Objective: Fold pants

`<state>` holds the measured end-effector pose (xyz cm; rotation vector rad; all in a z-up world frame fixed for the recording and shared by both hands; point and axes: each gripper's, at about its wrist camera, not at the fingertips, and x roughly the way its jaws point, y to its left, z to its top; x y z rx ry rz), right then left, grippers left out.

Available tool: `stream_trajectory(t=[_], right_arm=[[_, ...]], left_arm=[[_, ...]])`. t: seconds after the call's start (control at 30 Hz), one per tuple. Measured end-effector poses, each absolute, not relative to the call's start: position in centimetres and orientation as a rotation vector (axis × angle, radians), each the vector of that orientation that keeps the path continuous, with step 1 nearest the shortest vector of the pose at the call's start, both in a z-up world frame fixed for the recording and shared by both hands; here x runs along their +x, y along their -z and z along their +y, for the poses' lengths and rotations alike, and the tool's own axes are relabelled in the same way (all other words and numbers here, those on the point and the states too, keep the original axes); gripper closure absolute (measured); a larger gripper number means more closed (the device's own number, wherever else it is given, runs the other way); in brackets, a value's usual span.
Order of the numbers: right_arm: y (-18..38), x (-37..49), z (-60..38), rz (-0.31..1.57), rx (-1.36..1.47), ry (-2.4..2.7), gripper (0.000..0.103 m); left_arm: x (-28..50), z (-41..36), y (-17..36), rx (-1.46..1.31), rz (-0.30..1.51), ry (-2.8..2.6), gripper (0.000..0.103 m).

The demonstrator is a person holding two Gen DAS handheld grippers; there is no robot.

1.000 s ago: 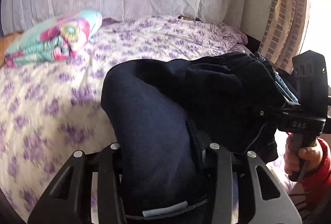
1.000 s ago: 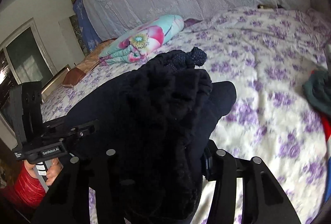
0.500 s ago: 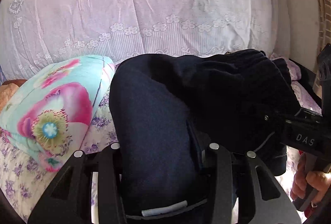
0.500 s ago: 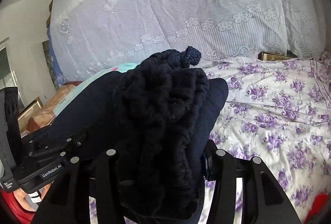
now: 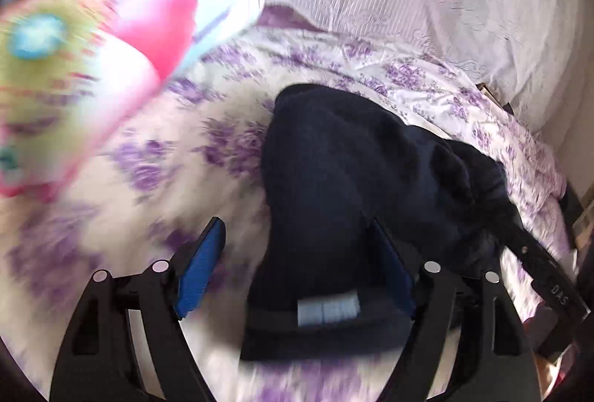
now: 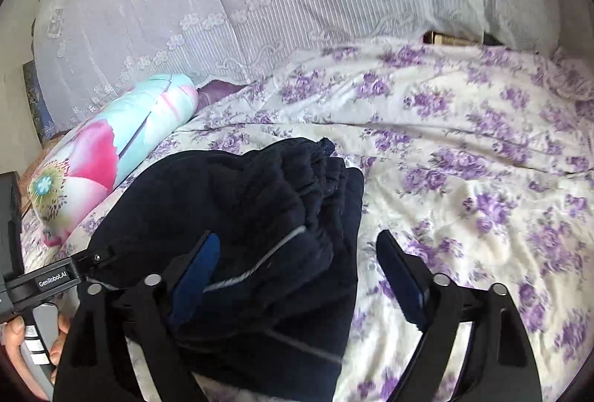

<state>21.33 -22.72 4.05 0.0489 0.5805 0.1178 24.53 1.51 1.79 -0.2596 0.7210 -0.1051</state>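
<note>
Dark pants [image 6: 260,216] lie as a folded bundle on the bed [image 6: 464,179] near its head edge, just beside the floral pillow [image 6: 111,156] — folding looks essentially done. Left gripper [image 5: 297,275] and right gripper [image 6: 297,283] jaws are opening wide — cloth lies between them but unpinched; only pulling clear seems left.

The bed [image 6: 464,186] wears a white sheet with purple flowers. Folded dark navy pants [image 6: 260,216] lie on it, just ahead of the right gripper [image 6: 297,275]. A flowered pillow [image 6: 111,149] lies farther off to that gripper's left, near the pants.
</note>
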Motion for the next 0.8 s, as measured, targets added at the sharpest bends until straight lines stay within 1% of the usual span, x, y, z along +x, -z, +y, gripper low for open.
stream_trajectory(t=[0.03, 0.07, 0.1, 0.17, 0.23, 0.33, 0.4, 0.6, 0.8], right_arm=[[-4.2, 19.7, -22.3, 0.552, 0.019, -0.099, 0.004], [-4.2, 17.9, -21.8, 0.530, -0.011, -0.086, 0.004], [-4.4, 16.5, -21.2, 0.517, -0.040, -0.070, 0.004], [-4.6, 13.6, -20.9, 0.508, -0.044, -0.038, 0.004], [-4.5, 11.7, -21.8, 0.530, 0.042, -0.045, 0.004], [-3.7, 8.6, -23.5, 0.588, 0.169, -0.007, 0.004], [-3.2, 8.0, -24.0, 0.598, 0.205, 0.012, 0.004], [-2.3, 8.4, -22.6, 0.640, 0.146, -0.026, 0.004], [-2.5, 8.1, -21.5, 0.627, 0.100, -0.063, 0.004]], left_arm=[[22.8, 1.1, -2.3, -0.206, 0.680, 0.080, 0.023], [20.3, 0.5, -2.6, -0.135, 0.640, 0.055, 0.013], [18.2, -0.2, -3.1, -0.060, 0.601, 0.041, 0.007], [14.8, -2.4, -4.2, 0.096, 0.531, 0.017, 0.005], [12.2, -3.6, -4.9, 0.160, 0.486, -0.017, 0.005], [10.1, -3.2, -5.2, 0.103, 0.490, 0.022, 0.005], [9.0, -2.5, -5.0, 0.069, 0.519, 0.021, 0.005], [7.8, -2.4, -4.6, 0.083, 0.530, -0.014, 0.005], [8.1, -2.3, -4.2, 0.048, 0.541, 0.013, 0.005]])
